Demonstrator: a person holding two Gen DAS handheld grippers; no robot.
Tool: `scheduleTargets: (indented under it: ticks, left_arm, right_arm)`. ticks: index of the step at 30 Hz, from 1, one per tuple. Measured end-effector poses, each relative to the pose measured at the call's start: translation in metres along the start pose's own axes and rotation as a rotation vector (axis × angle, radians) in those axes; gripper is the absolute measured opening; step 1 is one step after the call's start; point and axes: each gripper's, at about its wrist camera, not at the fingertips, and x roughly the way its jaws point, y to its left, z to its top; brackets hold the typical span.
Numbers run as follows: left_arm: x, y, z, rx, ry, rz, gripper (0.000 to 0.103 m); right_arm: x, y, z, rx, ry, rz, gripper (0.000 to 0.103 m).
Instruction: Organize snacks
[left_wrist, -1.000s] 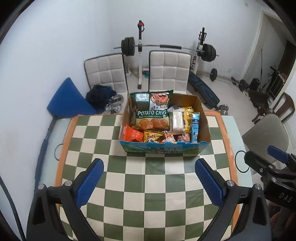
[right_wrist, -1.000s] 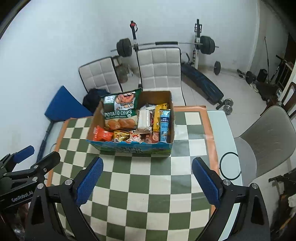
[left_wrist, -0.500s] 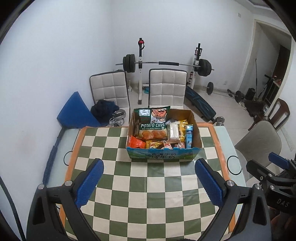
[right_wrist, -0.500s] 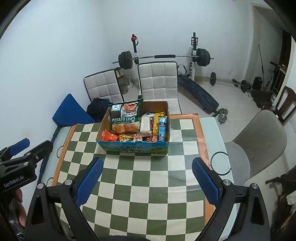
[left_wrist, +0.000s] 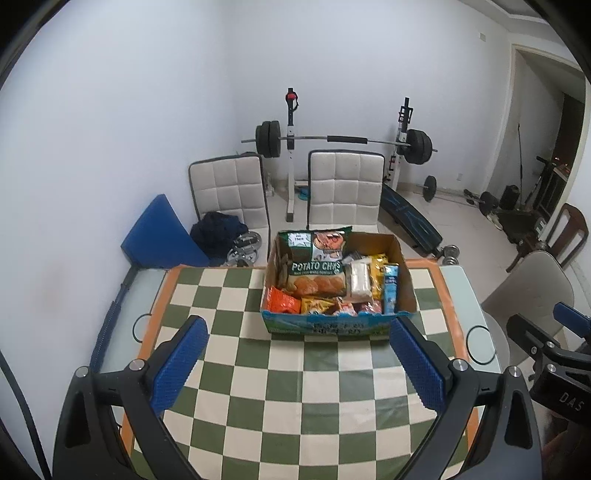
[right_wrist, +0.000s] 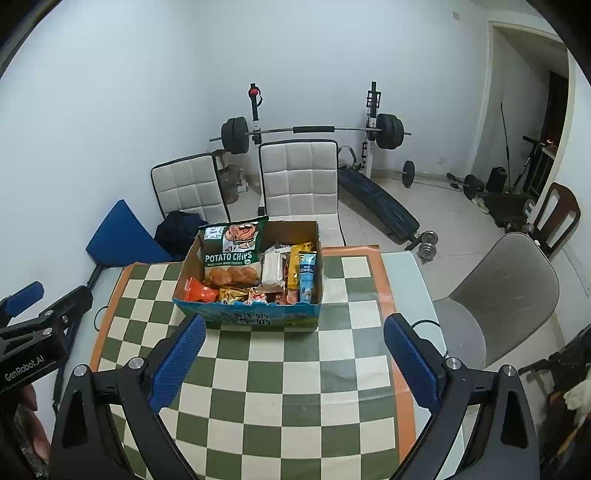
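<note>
Cardboard box on the checked table holds all snacks; both tools, left and right, hang released, empty, either before sorting or after.

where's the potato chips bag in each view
Left wrist: potato chips bag stands just above centre, in the box's back-left part.
Right wrist: potato chips bag sits left of centre, same corner.
Shared landmark: the cardboard box holding the snacks.
</note>
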Motion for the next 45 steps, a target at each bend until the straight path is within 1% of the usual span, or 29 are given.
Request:
scheduleTargets:
  ticks: [7, 15, 45]
  left_arm:
    - [0.01, -0.005, 0.004, 0.002, -0.016, 0.018, 0.101]
    - [0.016, -0.008, 0.006, 0.004, -0.013, 0.016, 0.101]
    - [0.024, -0.016, 0.009, 0.022, -0.009, -0.001, 0.101]
  right_arm:
    - [0.011, 0.002, 0.008, 0.0, -0.02, -0.011, 0.099]
    - [0.016, 0.002, 0.016, -0.002, -0.04, -0.026, 0.099]
    - [0.022, -0.005, 0.02, 0.006, -0.033, -0.029, 0.099]
